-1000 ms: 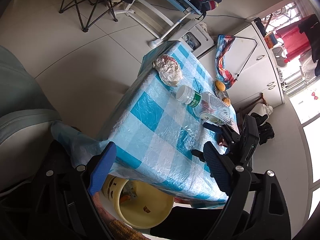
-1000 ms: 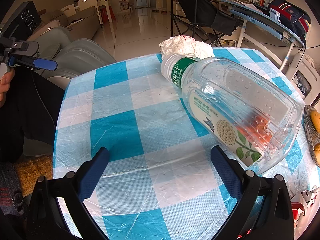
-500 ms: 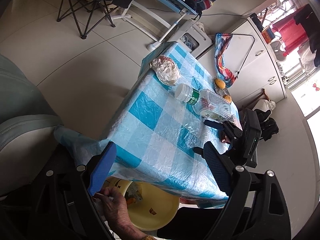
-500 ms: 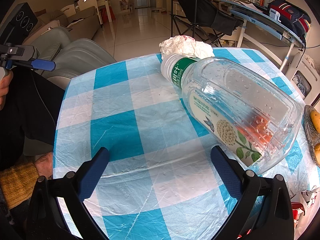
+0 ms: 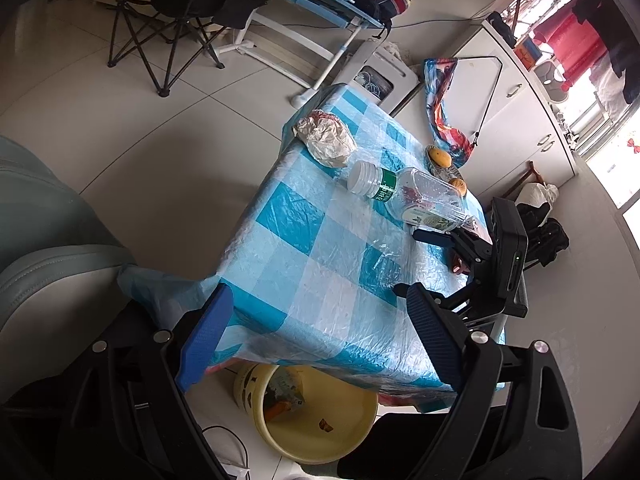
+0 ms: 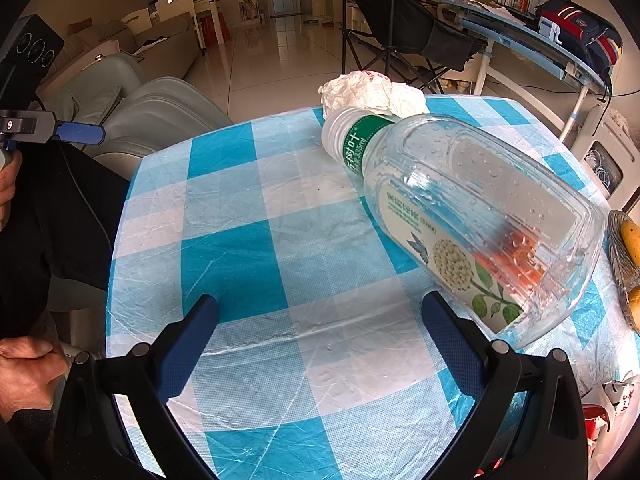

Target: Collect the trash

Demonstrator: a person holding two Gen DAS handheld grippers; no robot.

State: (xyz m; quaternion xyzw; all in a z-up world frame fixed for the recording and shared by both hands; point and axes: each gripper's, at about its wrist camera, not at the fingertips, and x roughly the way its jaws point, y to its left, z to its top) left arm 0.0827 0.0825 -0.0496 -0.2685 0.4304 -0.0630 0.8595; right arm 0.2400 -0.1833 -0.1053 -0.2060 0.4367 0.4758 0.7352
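The right gripper (image 6: 320,332) hovers with fingers spread and empty, the clear plastic bottle (image 6: 460,216) lying on the counter (image 6: 240,264) just beyond its right finger, ready for grasping. The left gripper (image 5: 316,336), likewise spread, hangs above the yellow bucket (image 5: 320,420).

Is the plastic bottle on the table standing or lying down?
Lying down: the plastic bottle rests on its side on the checked tablecloth.

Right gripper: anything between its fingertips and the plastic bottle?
Nothing. In the right wrist view only bare checkered tablecloth lies between the open right gripper and the plastic bottle, lying on its side.
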